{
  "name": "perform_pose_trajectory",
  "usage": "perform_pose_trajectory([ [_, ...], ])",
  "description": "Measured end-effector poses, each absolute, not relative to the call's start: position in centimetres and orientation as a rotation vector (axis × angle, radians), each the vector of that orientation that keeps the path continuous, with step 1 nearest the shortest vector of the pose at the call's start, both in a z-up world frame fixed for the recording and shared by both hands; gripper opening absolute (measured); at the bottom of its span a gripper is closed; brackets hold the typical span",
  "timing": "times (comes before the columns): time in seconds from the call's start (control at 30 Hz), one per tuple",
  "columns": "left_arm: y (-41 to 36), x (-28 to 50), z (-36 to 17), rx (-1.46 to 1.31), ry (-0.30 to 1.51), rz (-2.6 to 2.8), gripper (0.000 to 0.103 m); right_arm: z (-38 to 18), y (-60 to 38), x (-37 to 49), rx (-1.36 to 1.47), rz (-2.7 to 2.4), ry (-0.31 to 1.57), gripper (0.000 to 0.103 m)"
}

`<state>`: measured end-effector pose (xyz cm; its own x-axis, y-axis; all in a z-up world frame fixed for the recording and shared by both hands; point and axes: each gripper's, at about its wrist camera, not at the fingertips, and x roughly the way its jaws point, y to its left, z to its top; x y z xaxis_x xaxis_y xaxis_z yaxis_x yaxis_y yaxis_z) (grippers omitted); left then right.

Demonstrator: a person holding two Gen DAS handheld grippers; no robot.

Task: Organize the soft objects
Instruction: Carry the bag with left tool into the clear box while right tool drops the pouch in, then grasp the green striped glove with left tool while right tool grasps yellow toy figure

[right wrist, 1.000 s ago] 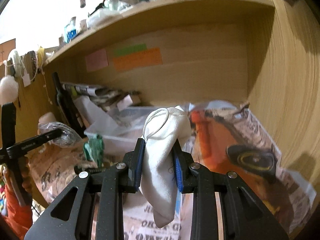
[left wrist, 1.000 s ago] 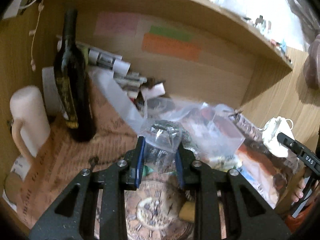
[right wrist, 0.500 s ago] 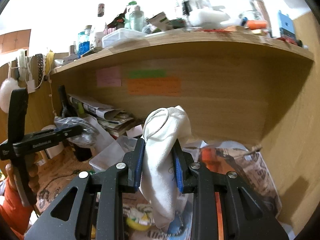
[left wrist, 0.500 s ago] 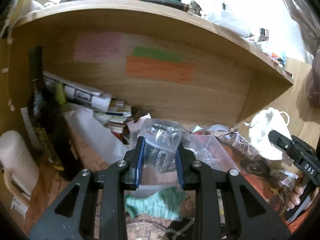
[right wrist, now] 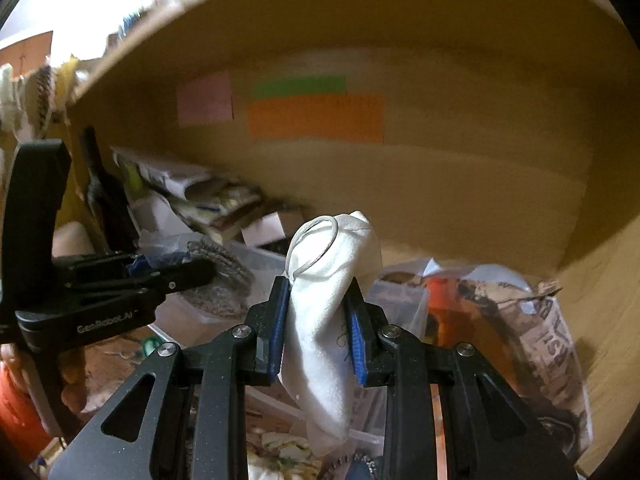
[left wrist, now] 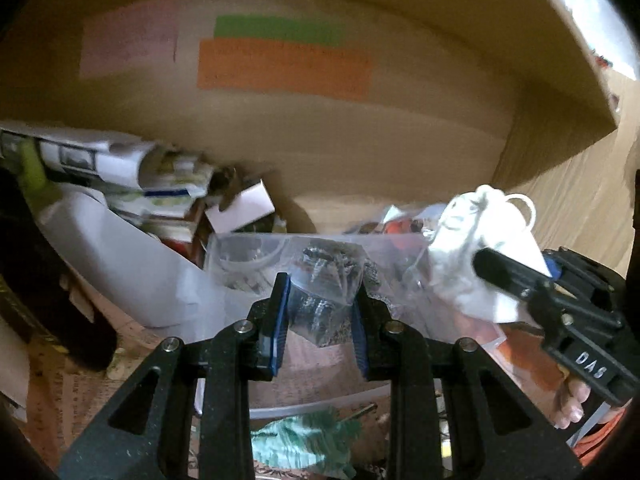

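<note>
Gripping clear bag (left wrist: 324, 300), left jaws; right jaws clamp white cloth (right wrist: 332, 312); plastic bin (left wrist: 240, 248) beneath, papers (left wrist: 120, 168) behind.

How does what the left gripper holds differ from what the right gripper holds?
The left gripper pinches a clear plastic bag with dark, glinting contents; the right gripper pinches an opaque white cloth pouch. The bag looks crinkly, while the pouch droops below the fingers and has a cord loop. Both are soft and clamped between blue pads.
</note>
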<state>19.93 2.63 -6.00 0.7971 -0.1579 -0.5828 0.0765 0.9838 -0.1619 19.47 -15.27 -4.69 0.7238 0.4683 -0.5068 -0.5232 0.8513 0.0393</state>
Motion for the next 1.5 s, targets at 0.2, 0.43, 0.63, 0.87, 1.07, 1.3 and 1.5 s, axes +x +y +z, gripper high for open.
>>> perform_pose_trajectory([
  [0.2, 2.5, 22.3, -8.3, -0.128, 0.728, -0.133, 0.028, -7.7, -14.3, 22.2, -0.133, 0.535, 0.641, 0.025],
  [0.43, 1.7, 23.9, -10.5, -0.075, 0.806, -0.123, 0.028, -10.7, -13.7, 24.1, -0.159, 0.525, 0.748, 0.025],
  [0.63, 1.6, 24.2, -11.3, -0.067, 0.839, -0.126, 0.031, -10.9, -13.4, 24.1, -0.174, 0.539, 0.766, 0.029],
  [0.87, 1.7, 22.6, -9.7, -0.062, 0.782, -0.125, 0.059, -9.5, -13.8, 22.7, -0.19, 0.538, 0.699, 0.051],
  [1.07, 2.0, 19.1, -6.6, -0.034, 0.659, -0.124, 0.08, -6.8, -15.4, 20.4, -0.171, 0.532, 0.601, 0.07],
  [1.3, 3.4, 15.2, -5.2, -0.035, 0.587, -0.088, 0.102, -5.1, -18.3, 17.2, -0.132, 0.526, 0.526, 0.084],
  [1.5, 4.1, 14.0, -7.7, -0.056, 0.665, -0.093, 0.102, -7.4, -20.6, 15.7, -0.119, 0.479, 0.589, 0.085],
])
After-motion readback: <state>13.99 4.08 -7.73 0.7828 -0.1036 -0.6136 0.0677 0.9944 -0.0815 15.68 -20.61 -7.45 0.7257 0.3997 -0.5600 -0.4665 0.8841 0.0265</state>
